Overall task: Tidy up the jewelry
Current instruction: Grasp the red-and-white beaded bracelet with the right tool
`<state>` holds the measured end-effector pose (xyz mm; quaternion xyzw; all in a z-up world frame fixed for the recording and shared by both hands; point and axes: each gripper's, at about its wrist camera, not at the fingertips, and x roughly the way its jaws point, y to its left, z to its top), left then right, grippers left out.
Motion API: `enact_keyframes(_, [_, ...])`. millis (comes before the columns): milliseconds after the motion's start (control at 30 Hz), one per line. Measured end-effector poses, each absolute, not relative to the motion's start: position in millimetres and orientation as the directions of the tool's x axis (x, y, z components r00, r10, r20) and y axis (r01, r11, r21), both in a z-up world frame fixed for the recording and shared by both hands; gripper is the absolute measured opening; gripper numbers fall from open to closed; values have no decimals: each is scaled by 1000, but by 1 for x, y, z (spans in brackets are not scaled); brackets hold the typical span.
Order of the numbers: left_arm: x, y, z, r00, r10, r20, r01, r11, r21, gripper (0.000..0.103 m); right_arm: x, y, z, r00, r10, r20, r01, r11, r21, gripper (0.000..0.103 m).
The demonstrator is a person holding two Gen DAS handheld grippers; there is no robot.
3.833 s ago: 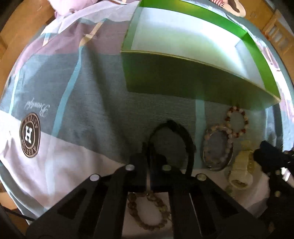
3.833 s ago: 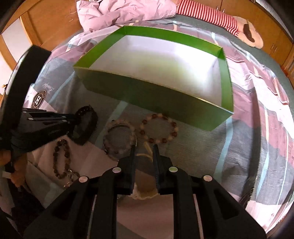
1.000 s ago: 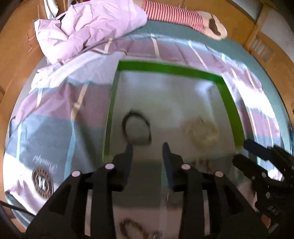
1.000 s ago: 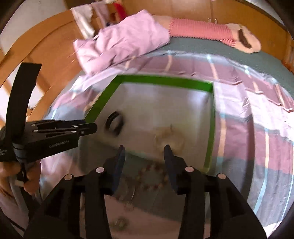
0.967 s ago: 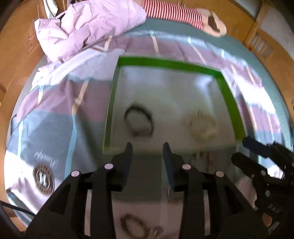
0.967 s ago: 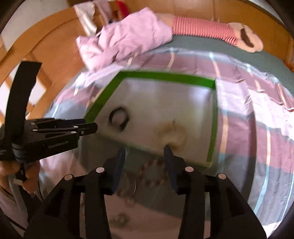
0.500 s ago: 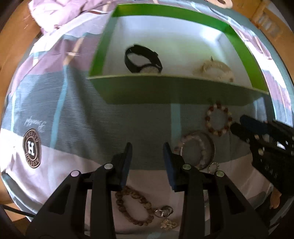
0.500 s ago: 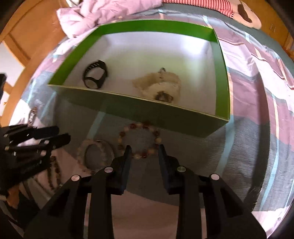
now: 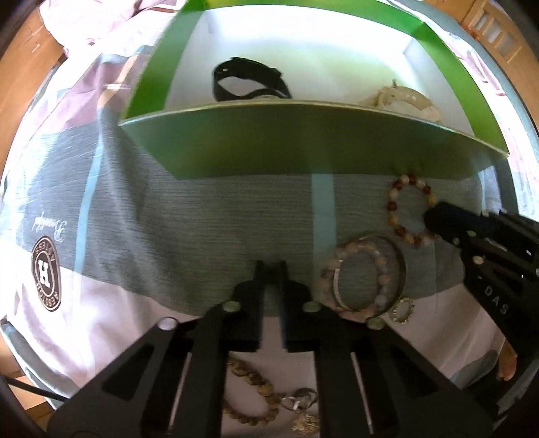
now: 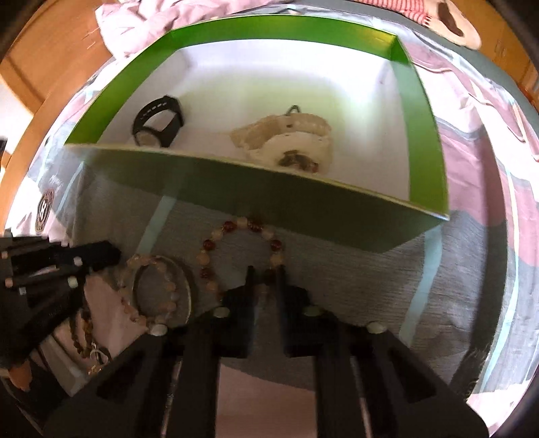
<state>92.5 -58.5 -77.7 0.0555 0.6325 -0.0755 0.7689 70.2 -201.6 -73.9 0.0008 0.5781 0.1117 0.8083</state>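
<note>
A red-and-cream bead bracelet (image 10: 215, 236) lies on the bedsheet in front of the green box (image 10: 303, 209). My right gripper (image 10: 265, 274) points down at its near side, jaws closing, with beads pinched between the fingertips. My left gripper (image 9: 271, 269) is shut on nothing, tips at the grey sheet just left of a pink bead bracelet and silver bangle (image 9: 363, 276). A brown bead bracelet with a charm (image 9: 252, 394) lies under the left gripper's body. Inside the box are a black band (image 9: 249, 82) and a cream watch (image 10: 293, 141).
A small ring (image 9: 402, 310) lies beside the bangle. The box's near wall (image 9: 303, 151) stands just beyond both grippers. A crumpled pink cloth (image 10: 141, 27) lies behind the box. A wooden bed frame (image 10: 40, 67) runs along the left.
Both grippers dropped from above the box to the sheet in front of it and their jaws narrowed. The black band and cream watch, on the sheet earlier, now lie in the box.
</note>
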Motion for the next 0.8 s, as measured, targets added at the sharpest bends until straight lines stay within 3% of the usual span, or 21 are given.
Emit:
enact_keyframes(167, [101, -26, -70, 217, -13, -976, 108, 994, 11, 4, 63, -198, -59, 337, 226, -914, -217, 963, 158, 8])
enact_keyframes(333, [92, -41, -65, 224, -84, -971, 210, 977, -36, 10, 60, -197, -61, 324, 206, -923, -218, 966, 139, 8])
enact_keyframes(433, [87, -57, -68, 228, -91, -969, 249, 968, -32, 22, 62, -198, -68, 314, 186, -931, -193, 973, 130, 17])
enact_keyframes(633, [91, -72, -80, 222, -72, -972, 277, 961, -8, 22, 63, -204, -72, 321, 165, -933, -187, 976, 108, 20])
enact_keyframes(733, [89, -75, -78, 230, -72, -970, 271, 962, -7, 17, 64, -201, -77, 323, 149, -935, -193, 977, 89, 20])
enact_keyframes(800, [79, -69, -76, 237, -64, -970, 268, 963, 2, 4, 62, -197, -76, 338, 130, -932, -208, 976, 61, 20])
